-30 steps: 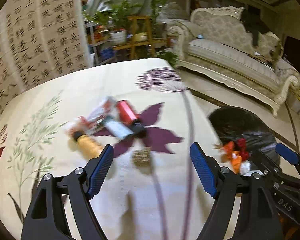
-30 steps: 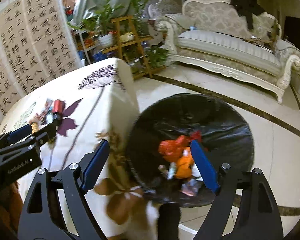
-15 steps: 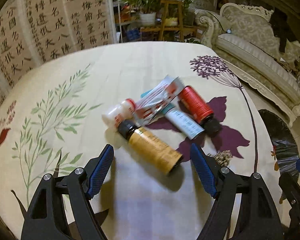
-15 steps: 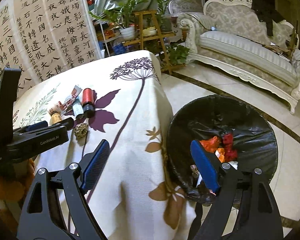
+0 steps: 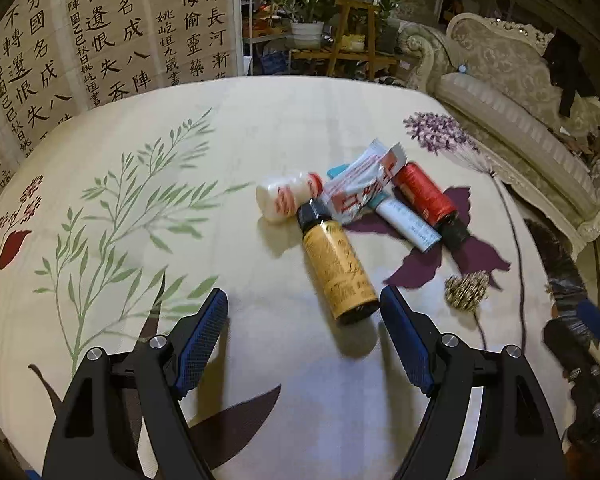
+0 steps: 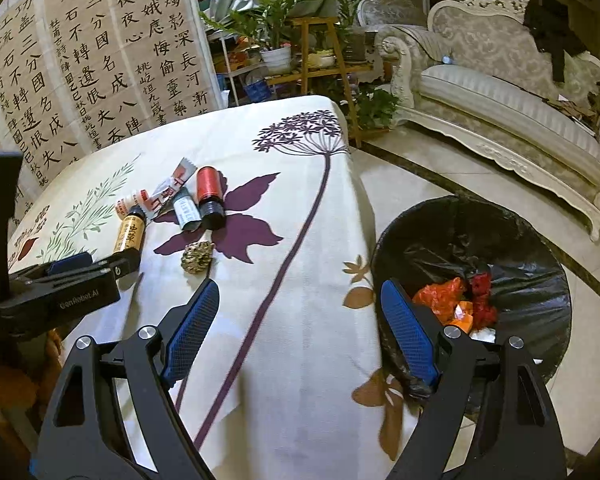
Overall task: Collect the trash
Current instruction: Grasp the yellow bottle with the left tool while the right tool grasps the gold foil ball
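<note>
Left claw (image 5: 304, 320) has swung from the bin side back over the table (image 5: 260, 128), spread wide and empty, gold bottle (image 5: 338, 268) now at 1 o'clock just ahead of it – likely next grab; right claw (image 6: 296, 312) also released, bin (image 6: 532, 240) at 2 o'clock

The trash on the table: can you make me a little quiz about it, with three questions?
1. True or false: the left gripper is squeezing the gold bottle.
2. Which lies nearest the gold bottle's black cap? A) pine cone B) white bottle C) trash bin
3. Fill in: the red bottle lies on the ____ flower print.

Key:
1. False; its jaws stand open, with nothing between them.
2. B
3. purple
</note>
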A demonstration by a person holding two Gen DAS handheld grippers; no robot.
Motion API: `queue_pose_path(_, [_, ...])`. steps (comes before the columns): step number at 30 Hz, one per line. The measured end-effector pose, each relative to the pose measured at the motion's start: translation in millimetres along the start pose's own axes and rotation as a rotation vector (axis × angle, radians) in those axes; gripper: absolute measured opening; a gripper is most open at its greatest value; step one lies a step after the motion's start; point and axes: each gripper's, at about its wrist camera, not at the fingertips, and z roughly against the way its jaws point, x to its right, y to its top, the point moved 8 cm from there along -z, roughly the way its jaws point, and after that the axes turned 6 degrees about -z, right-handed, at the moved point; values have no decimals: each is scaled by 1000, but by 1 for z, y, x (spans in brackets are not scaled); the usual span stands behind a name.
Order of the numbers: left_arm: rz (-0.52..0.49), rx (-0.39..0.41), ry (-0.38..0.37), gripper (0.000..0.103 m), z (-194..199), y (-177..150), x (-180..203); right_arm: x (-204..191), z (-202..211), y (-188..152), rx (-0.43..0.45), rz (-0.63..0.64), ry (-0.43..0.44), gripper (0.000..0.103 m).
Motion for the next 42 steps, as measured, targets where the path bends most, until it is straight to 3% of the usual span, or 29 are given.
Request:
queue_pose_path(6, [-7,17,-2,74,-11,14,0,-11,-6,3,-1,-2,15,81])
queue_pose_path(10, [-25,14,-20,48,-14,14,0,-21,-11,4,-9,11,23,81])
queue_pose_path(11, [-35,19,-20,38,-12,13,1,-24,-12,5,-11,15,25,81])
queue_pose_path(14, [-59,28,-28,25,-10,11,2,-31,-16,6,-16,30,29,80])
queue_pose_path(17, [-54,31,-48,25,-8,8,1,-38,-20,7,-23,38,36,78])
queue_pose_path(28, [-36,40,-70,25,9,-4,-10,-60,-37,4,-70,93,39,55])
queue_pose_path(31, [-38,45,-65,25,12,-5,-15,-67,-41,3,-85,110,48,46])
queue_pose_path(35, [-39,51,-56,25,13,-6,-19,-72,-45,0,-94,140,39,25])
queue_pose_path(42, [-35,51,-58,25,13,-9,-20,-69,-41,3,-75,123,32,19])
